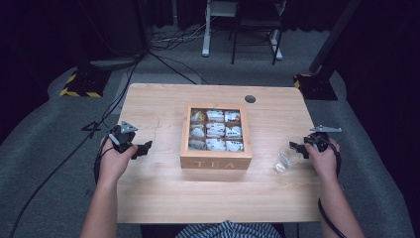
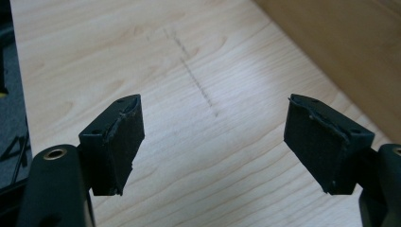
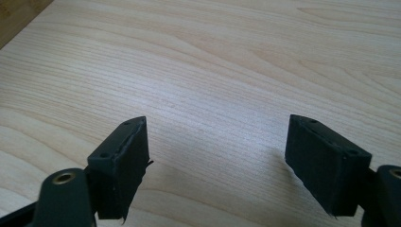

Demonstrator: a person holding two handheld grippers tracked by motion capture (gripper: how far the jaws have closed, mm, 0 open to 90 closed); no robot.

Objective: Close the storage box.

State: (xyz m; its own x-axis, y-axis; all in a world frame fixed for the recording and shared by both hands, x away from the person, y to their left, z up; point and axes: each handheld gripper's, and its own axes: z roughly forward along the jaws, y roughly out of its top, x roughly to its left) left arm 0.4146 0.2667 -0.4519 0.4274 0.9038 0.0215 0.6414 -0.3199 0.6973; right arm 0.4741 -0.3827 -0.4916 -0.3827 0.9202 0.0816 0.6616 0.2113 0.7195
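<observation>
While both my grippers stood spread and empty, the left gripper hovered beside the open wooden tea box mid-table; the right gripper sat near a clear glass. No teabag seemed moved yet.

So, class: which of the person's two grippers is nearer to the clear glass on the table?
Right. The right gripper sits just beside the glass, jaws open toward it. The left gripper is far off, on the other side of the tea box, also open.
</observation>
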